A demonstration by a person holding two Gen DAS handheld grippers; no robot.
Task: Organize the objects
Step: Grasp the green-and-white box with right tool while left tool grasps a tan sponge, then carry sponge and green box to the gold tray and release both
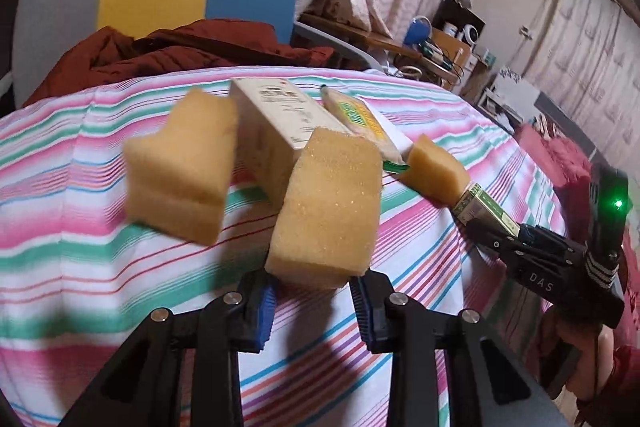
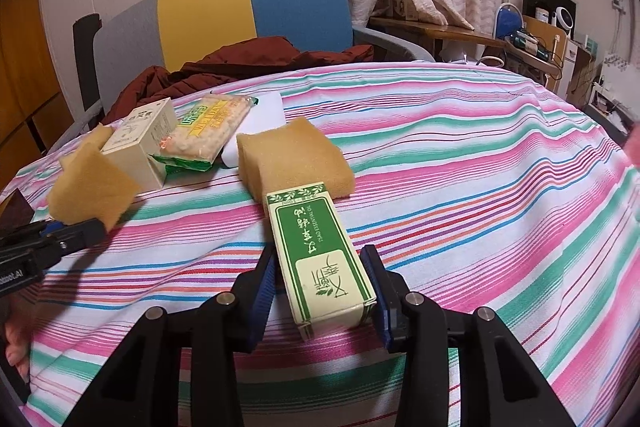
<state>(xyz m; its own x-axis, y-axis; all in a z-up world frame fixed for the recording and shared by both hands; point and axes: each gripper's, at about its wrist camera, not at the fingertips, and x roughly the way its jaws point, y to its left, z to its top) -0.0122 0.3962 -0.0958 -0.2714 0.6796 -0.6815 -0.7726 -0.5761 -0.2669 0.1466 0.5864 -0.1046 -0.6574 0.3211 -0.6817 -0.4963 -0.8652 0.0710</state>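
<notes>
1. Left wrist view: left gripper [image 1: 312, 301] has its foam-padded jaws fully closed, a cream box [image 1: 280, 131] just beyond them on the striped cloth [image 1: 100, 267].
2. Right gripper [image 2: 320, 291] clamps a green-and-cream box [image 2: 320, 259], whose far end touches a foam pad [image 2: 296, 159].

left gripper [image 1: 260, 163]: closed, angled down | right gripper [image 2: 296, 171]: clamped, angled down

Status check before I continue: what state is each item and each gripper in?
left gripper: shut on held sponge.
right gripper: shut on green box.
green box: far end against middle sponge.
cream box: lying on its side on the striped cloth.
cracker packet: lying beside the cream box.
loose sponge: ungripped, blurred; cannot tell if resting.
</notes>
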